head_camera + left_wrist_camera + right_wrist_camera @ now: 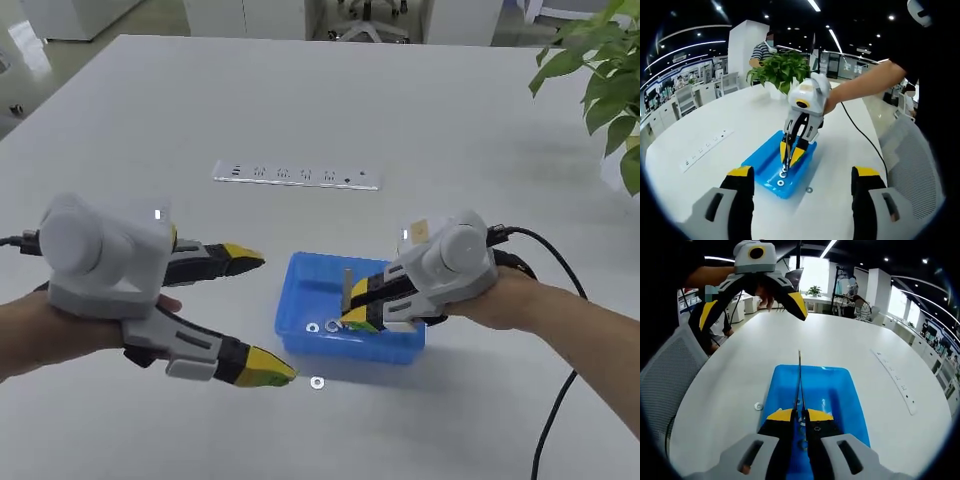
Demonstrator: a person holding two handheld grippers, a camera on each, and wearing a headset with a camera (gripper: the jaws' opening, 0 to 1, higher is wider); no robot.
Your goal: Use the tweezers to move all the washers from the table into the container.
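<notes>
While the right gripper (pixel 358 306) pinches the tweezers (pixel 799 380) between nearly closed jaws above the blue container (pixel 300 275), the left gripper (pixel 268 317) gapes wide, holding nothing, at its nine o'clock. One washer (pixel 317 382) lies on the table (pixel 400 130) at the container's six o'clock; other washers (pixel 313 327) lie inside.

Glossy blue plastic container (pixel 296 300), shiny metal washer (pixel 317 382) (probably steel), smooth matt white table (pixel 400 130).
</notes>
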